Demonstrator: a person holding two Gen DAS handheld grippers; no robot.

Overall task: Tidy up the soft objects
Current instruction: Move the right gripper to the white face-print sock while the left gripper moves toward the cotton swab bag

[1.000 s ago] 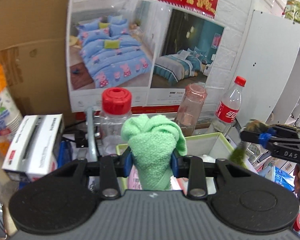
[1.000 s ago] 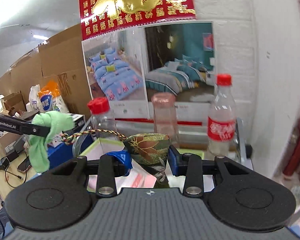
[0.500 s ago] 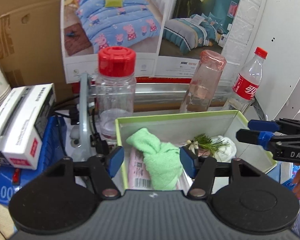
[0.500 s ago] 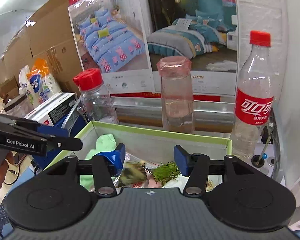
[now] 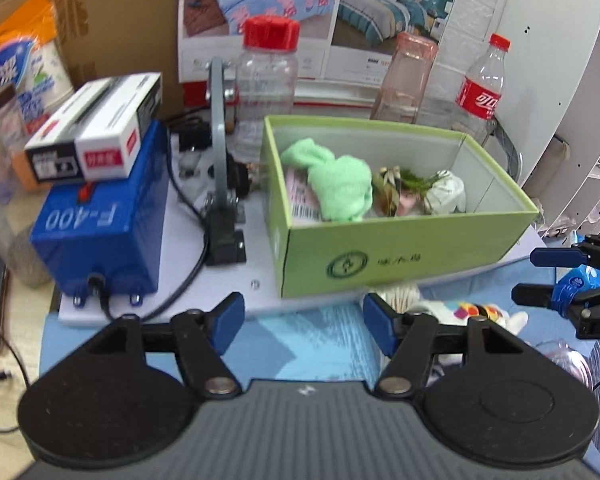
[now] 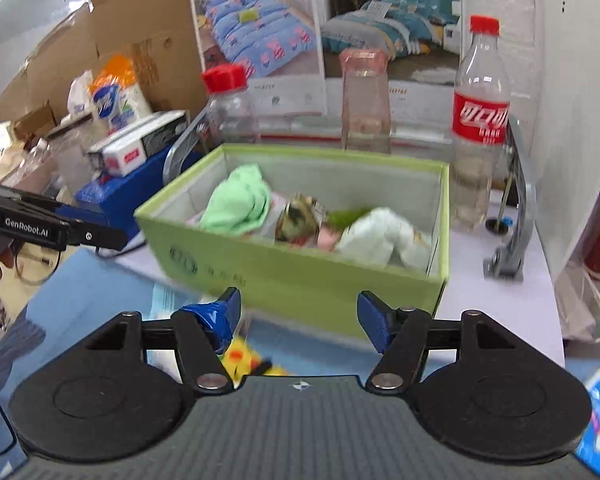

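A green box (image 5: 400, 256) (image 6: 300, 276) stands on the white board. Inside lie a light green cloth (image 5: 340, 186) (image 6: 240, 204), a patterned leaf-print pouch (image 5: 392, 192) (image 6: 300, 218) and a white soft item (image 5: 446, 194) (image 6: 384, 236). My left gripper (image 5: 303, 328) is open and empty, in front of the box. My right gripper (image 6: 298, 320) is open and empty, just before the box's front wall; it also shows at the right edge of the left wrist view (image 5: 572, 280). A white plush with coloured spots (image 5: 464, 312) lies by the left gripper's right finger. A yellow soft toy (image 6: 248, 360) lies under the right gripper.
A blue F-400 device (image 5: 100, 220) with a black-and-white carton (image 5: 96, 144) on top stands left of the box. A red-capped jar (image 5: 268, 80), a pink bottle (image 5: 404, 76) and a cola bottle (image 5: 480, 88) stand behind it. A blue mat (image 5: 300, 344) covers the near table.
Both grippers let go of their loads, the green cloth and the patterned pouch, into the box, then drew back and down away from it. Both jaws now stand wide open.
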